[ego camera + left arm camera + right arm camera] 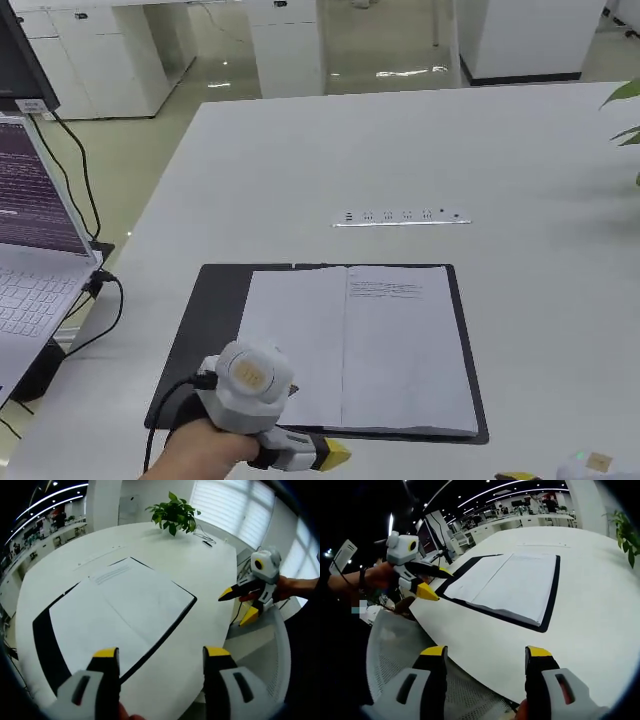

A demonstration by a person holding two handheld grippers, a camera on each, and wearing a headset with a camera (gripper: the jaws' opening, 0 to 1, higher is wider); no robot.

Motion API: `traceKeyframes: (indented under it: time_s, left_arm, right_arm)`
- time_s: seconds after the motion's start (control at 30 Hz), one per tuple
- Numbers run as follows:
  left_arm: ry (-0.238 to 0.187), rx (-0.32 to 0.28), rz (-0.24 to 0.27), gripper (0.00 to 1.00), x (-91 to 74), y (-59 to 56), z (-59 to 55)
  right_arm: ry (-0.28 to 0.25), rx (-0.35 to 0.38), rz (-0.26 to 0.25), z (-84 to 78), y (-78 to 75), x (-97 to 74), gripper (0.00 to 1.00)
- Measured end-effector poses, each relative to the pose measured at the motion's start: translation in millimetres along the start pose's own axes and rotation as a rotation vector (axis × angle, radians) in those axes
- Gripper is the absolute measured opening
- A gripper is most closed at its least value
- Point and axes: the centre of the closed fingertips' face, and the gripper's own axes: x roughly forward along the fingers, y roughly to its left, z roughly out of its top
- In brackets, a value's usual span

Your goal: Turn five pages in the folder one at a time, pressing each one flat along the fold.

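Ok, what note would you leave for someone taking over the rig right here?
Left gripper: open, empty, over the folder's near left corner.
Right gripper: open, empty, off the table's near edge, apart from the folder.
Folder lies open and flat on the table, paper on both sides of the fold.
Done: pages turned cannot be counted here.
To do: lift the next right page, turn it, press along the fold.
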Motion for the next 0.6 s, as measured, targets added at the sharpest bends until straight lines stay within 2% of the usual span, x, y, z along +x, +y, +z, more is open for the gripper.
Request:
traceKeyframes:
  time_s: [0.17,0.37,0.6]
  left_arm:
    - [0.009,0.015,-0.01,0.67,12.8,0.8,7.4]
    - [-0.002,0.001,-0.008,0.68,27.5,2.6,16.8]
    - [-0.008,0.012,-0.015,0.68,45.9,-4.3,26.9]
  right_arm:
    - [0.003,-0.008,-0.002,2.2,-3.2,0.6,0.61]
    - [0.002,-0.01,-0.004,5.6,-3.8,-1.1,0.62]
    - [0.012,-0.007,-0.004,3.9,-2.1,-2.1,0.61]
